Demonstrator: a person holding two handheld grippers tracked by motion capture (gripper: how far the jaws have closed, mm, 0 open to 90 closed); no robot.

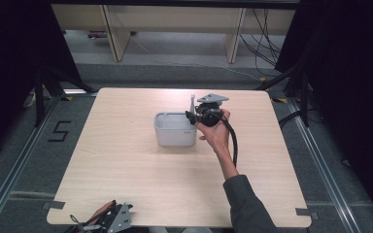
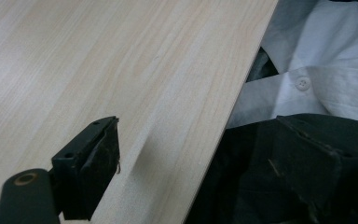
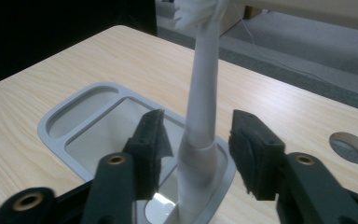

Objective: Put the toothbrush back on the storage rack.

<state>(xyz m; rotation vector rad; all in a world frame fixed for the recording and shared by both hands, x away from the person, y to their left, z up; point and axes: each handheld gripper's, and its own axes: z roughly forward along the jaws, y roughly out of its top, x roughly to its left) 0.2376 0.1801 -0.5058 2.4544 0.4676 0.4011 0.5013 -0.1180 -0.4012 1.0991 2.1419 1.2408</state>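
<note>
A white toothbrush (image 3: 205, 84) stands upright in the end compartment of a grey holder (image 3: 56, 135) near the table's middle. It rises above the holder (image 1: 175, 131) as a thin stick, the toothbrush (image 1: 192, 102). My right gripper (image 3: 203, 140) straddles the brush handle, with a gap showing between each pad and the handle, so it is open. A hand holds this gripper (image 1: 192, 116) against the holder's right end. My left gripper (image 2: 205, 168) hangs wide open over the table's near edge with nothing between its pads; it sits at the bottom left (image 1: 94, 224).
The holder's other compartments (image 3: 79, 109) look empty. A round hole (image 3: 351, 147) lies in the tabletop beyond the holder. The person's white shirt (image 2: 317, 70) is close behind the near table edge. Dark curtains flank the table, and cables cross the floor behind it.
</note>
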